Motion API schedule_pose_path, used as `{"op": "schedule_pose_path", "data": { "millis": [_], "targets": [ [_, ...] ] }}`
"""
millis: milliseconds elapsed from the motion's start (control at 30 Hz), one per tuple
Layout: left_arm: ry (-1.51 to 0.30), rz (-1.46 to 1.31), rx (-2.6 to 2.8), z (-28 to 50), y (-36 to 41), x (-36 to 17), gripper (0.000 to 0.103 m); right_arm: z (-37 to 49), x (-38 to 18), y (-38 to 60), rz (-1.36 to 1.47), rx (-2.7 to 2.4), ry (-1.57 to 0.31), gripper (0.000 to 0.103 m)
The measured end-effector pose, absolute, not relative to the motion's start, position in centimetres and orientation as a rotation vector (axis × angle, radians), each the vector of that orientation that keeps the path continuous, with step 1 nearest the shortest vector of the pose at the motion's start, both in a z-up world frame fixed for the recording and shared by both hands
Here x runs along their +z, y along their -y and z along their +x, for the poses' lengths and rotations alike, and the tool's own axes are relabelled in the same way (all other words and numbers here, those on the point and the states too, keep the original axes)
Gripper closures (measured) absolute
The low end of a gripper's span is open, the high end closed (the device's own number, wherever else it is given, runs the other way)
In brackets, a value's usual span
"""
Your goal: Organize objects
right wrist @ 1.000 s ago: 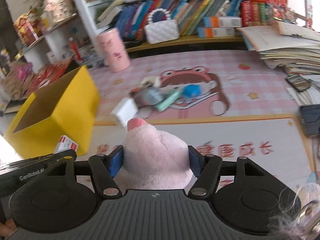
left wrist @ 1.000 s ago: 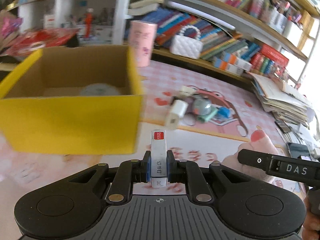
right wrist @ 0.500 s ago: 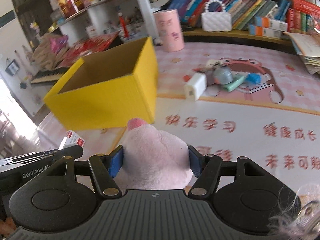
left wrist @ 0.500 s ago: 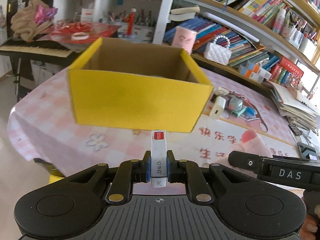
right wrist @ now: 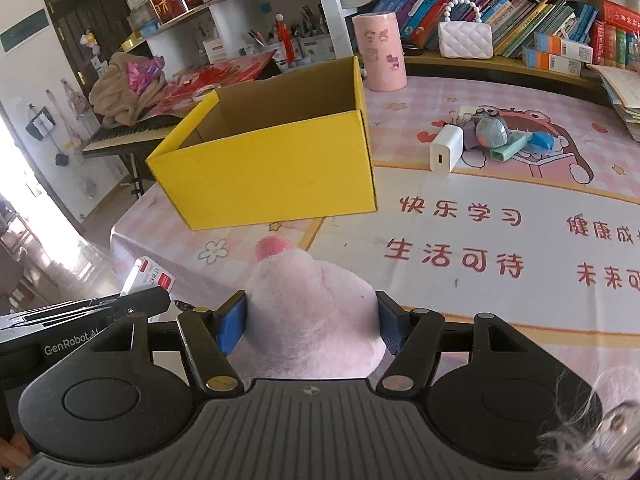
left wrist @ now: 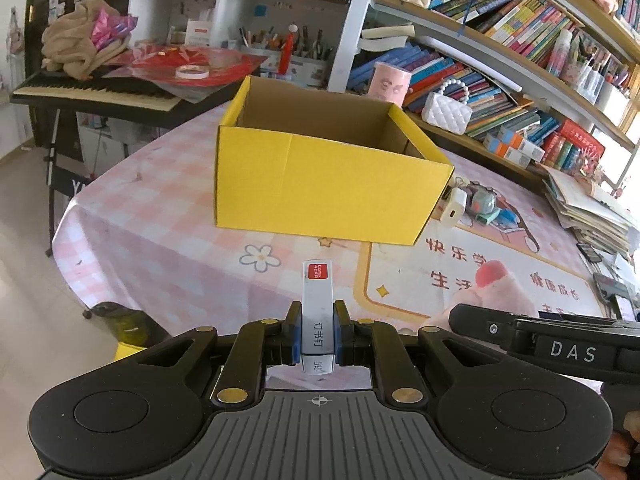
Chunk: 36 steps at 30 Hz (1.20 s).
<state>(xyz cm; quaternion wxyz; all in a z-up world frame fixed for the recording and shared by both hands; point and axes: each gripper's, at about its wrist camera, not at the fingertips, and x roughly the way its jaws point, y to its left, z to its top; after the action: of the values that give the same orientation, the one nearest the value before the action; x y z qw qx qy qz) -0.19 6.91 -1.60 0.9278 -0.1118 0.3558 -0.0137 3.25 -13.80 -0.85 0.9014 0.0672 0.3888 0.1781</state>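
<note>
**Around the bookshelf**

The bookshelf [right wrist: 520,20] runs along the far edge of the table, packed with leaning books. On its lowest board sits a white quilted handbag [right wrist: 464,38] with a bead handle. Left of the bookshelf a keyboard piano [left wrist: 92,94] stands on a stand, a beige cloth bundle [left wrist: 76,46] and red paper sheets [left wrist: 192,62] piled on it. Right of the bookshelf lies a stack of papers [left wrist: 588,208].

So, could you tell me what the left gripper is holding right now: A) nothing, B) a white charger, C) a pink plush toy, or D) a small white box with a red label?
D: the left gripper has its jaws shut on the small white box, red label on its end.
</note>
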Motion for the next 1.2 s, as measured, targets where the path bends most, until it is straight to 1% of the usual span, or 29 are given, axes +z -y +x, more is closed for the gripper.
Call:
{"op": "schedule_pose_path", "data": {
  "millis": [833,967,1200],
  "targets": [
    [-0.663,-0.199,-0.087,-1.8,-9.9,-0.5,0.090,0.3,0.3,10.6,0.133,0.317,-0.742,0.039],
    [-0.657,-0.208,-0.098,-1.0,-10.0,-0.2,0.090,0.6,0.7,10.4,0.118,0.322,-0.720,0.039],
    [-0.594,-0.217,-0.092,1.9,-9.9,1.6,0.090,2.9,2.5,10.8,0.097,0.325,-0.615,0.039]
  ]
}}
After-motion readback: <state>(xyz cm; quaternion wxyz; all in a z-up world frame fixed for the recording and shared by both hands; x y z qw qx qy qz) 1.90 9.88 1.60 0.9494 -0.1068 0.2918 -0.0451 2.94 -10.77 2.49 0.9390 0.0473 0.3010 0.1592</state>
